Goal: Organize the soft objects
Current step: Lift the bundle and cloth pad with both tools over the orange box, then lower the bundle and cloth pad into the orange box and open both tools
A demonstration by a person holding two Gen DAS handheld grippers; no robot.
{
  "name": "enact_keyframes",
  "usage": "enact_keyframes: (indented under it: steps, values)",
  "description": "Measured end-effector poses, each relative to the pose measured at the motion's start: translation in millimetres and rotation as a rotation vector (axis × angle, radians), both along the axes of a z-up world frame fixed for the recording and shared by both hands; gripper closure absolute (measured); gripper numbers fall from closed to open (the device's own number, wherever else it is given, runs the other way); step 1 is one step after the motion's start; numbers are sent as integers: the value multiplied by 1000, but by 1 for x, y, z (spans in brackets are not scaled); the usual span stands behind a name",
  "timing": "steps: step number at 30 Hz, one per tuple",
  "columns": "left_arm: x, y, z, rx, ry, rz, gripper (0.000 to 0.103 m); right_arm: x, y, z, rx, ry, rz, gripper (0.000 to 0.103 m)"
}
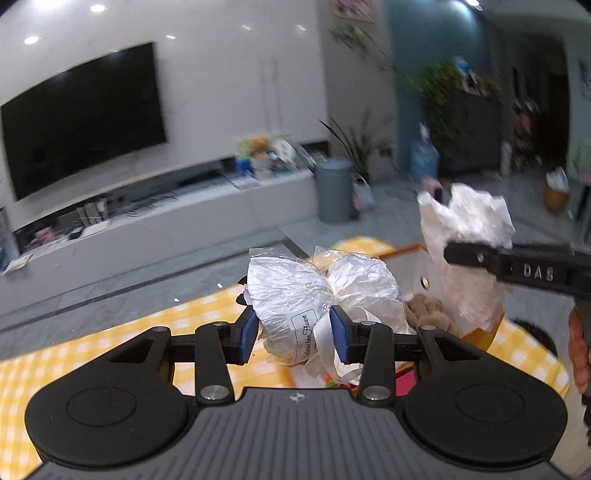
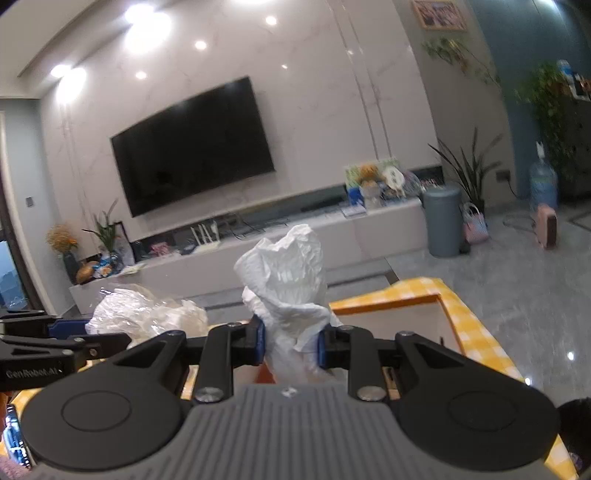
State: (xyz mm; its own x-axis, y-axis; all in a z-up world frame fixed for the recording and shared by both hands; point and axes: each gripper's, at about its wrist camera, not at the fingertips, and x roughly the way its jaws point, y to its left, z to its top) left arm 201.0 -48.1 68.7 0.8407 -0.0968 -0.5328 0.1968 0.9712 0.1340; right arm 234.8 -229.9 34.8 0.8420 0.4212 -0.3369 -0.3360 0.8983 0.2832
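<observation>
Left gripper clamps a clear-wrapped bundle lying crosswise at frame centre. Right gripper pinches a crumpled white bag standing upright between its blue pads, above the yellow-checked tablecloth.

Indoor light, moderately bright; recessed round ceiling spotlights flare at upper left of both views, mirrored on the glossy white marble wall. Fisheye bends edges, corners vignette black. Right-side background smeared by motion blur, foreground sharper.
</observation>
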Motion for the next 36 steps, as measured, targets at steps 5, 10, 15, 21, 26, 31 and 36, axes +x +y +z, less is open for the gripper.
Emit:
enact_keyframes:
  steps: [5, 10, 15, 21, 26, 31, 36]
  values:
    - [55, -19, -35, 70, 124, -21, 56, 43, -5, -21, 6, 89, -26, 79]
    - [78, -35, -68, 187, 222, -68, 56, 73, -4, -54, -56, 189, -38, 79]
    - [89, -42, -93, 257, 287, -93, 56, 91, -2, -82, -69, 272, -31, 78]
    - [102, -44, -108, 278, 357, -114, 56, 113, 4, -102, -73, 356, -6, 78]
    - [115, -43, -112, 268, 426, -105, 55, 125, 6, -107, -99, 411, 8, 73]
    - [110, -40, -106, 258, 412, -102, 35, 119, 11, -98, -124, 372, 25, 60]
    - [95, -37, -90, 231, 379, -118, 27, 105, 17, -79, -130, 315, 36, 39]
